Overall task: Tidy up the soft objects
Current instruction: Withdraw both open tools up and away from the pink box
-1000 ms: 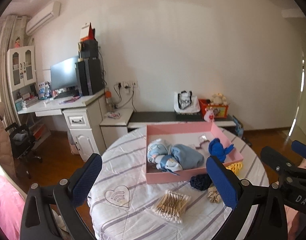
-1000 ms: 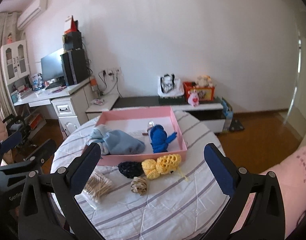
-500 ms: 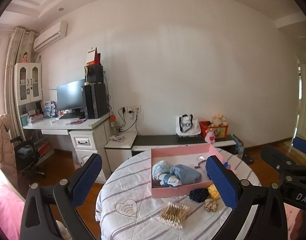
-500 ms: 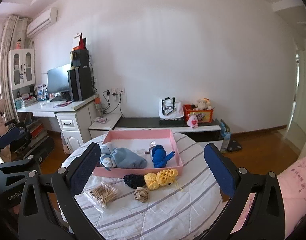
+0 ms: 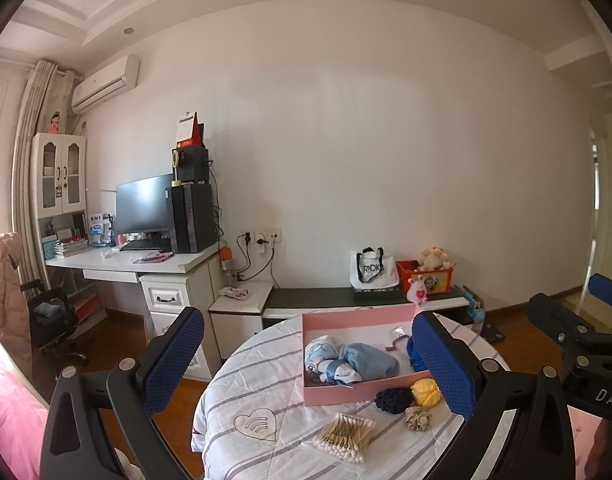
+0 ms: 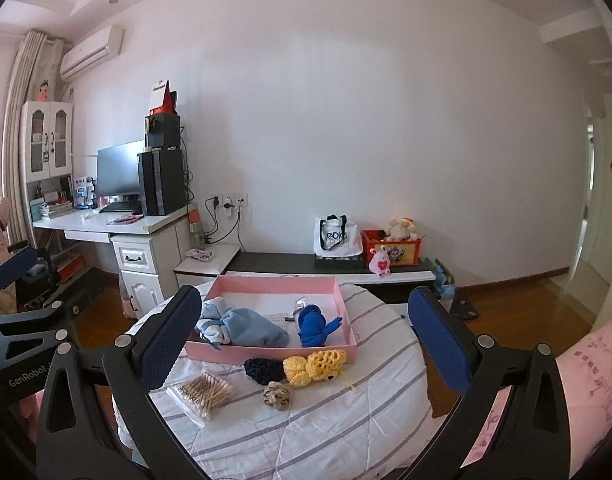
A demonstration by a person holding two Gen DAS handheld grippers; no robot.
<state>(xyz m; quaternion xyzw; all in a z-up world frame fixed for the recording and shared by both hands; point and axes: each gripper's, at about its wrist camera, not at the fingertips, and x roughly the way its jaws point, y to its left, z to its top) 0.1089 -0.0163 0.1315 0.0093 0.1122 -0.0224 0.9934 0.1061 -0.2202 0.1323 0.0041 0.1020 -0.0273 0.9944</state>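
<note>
A pink tray (image 6: 330,350) sits on the round striped table (image 6: 306,432). In it lie a light blue soft bundle (image 6: 242,328) and a blue knitted item (image 6: 312,324). In front of the tray lie a dark navy knit piece (image 6: 262,370), a yellow crochet piece (image 6: 316,366) and a beige scrunchie (image 6: 278,394). The tray (image 5: 346,394), bundle (image 5: 350,362), navy piece (image 5: 392,400), yellow piece (image 5: 426,392) and scrunchie (image 5: 418,418) also show in the left wrist view. My left gripper (image 5: 308,364) and right gripper (image 6: 306,344) are both open, empty, held back from the table.
A pack of cotton swabs (image 6: 204,390) lies at the table's front left. A white desk (image 6: 118,228) with monitor stands at the left wall. A low black bench (image 6: 330,270) with a bag and toy box lies behind the table. A pink bed edge (image 6: 578,376) is at right.
Both grippers have pulled back and up from the table, so the tray and soft items look smaller and lower. Both stay open. The objects on the table have not moved.
</note>
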